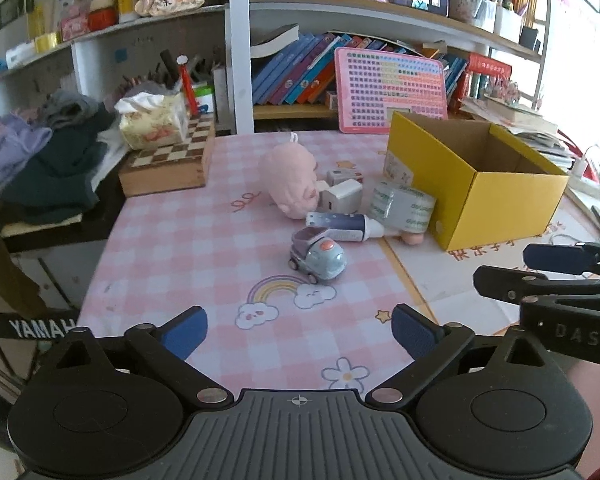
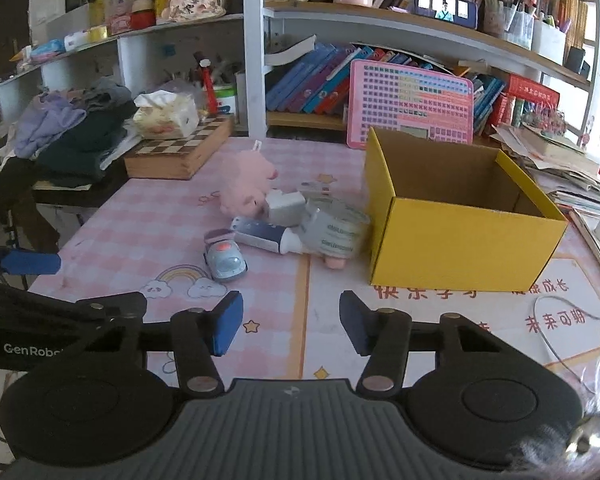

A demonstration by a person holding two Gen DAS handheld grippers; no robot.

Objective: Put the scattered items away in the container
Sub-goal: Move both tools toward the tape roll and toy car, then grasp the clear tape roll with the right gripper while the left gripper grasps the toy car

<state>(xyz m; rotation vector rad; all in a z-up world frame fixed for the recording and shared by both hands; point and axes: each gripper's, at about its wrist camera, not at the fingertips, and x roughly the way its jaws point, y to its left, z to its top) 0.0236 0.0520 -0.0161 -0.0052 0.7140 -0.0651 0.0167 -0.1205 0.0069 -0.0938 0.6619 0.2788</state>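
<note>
The yellow box (image 2: 460, 240) stands open on the right side of your worktop (image 2: 148, 232), its cardboard inside bare as far as you can see. Just left of it lies the clutter: a roll of clear tape (image 2: 336, 232) touching or nearly touching the box wall, a white-capped tube (image 2: 264, 236) lying flat against the roll, a white block (image 2: 284, 204) behind the tube, and a pink plush pig (image 2: 246, 188) lying beside that block. A small blue-grey toy car (image 2: 225, 258) sits a little nearer to you, apart from the tube. A small pink thing peeks out under the tape roll; you cannot tell what it is.

Your right gripper (image 2: 291, 328) hangs over the worktop in front of the pile, jaws partly apart with nothing between them. Your left gripper (image 1: 300, 334) hangs to its left, jaws wide apart and empty, the toy car (image 1: 318, 258) ahead of it.

Behind the pile, a chessboard box (image 2: 180, 152) carries a tissue pack (image 2: 166, 116), and folded clothes (image 2: 76, 128) lie further left.
</note>
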